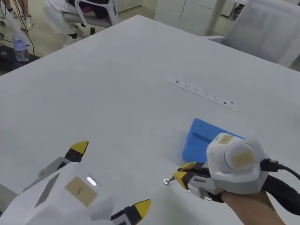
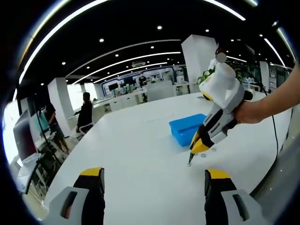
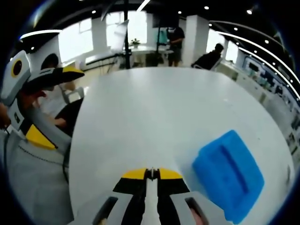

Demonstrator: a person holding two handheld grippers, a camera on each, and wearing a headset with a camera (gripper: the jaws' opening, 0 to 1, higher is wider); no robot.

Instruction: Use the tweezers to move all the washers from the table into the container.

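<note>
A small metal washer (image 1: 166,181) lies on the white table (image 1: 117,93), just left of my right gripper (image 1: 180,176). That gripper is shut on thin tweezers (image 3: 150,177), whose tip (image 2: 189,163) comes down to the tabletop beside the washers (image 2: 203,155). The blue container (image 1: 206,140) sits right behind it; the right gripper view has the container (image 3: 229,176) at lower right. My left gripper (image 1: 110,177) hovers open at the near left with nothing between its jaws. In the left gripper view it (image 2: 154,176) points toward the right gripper (image 2: 220,108).
A white power strip (image 1: 204,93) lies flat on the table beyond the container. Chairs (image 1: 93,14) and a seated person stand past the far edge. A cable (image 1: 281,171) trails from the right gripper.
</note>
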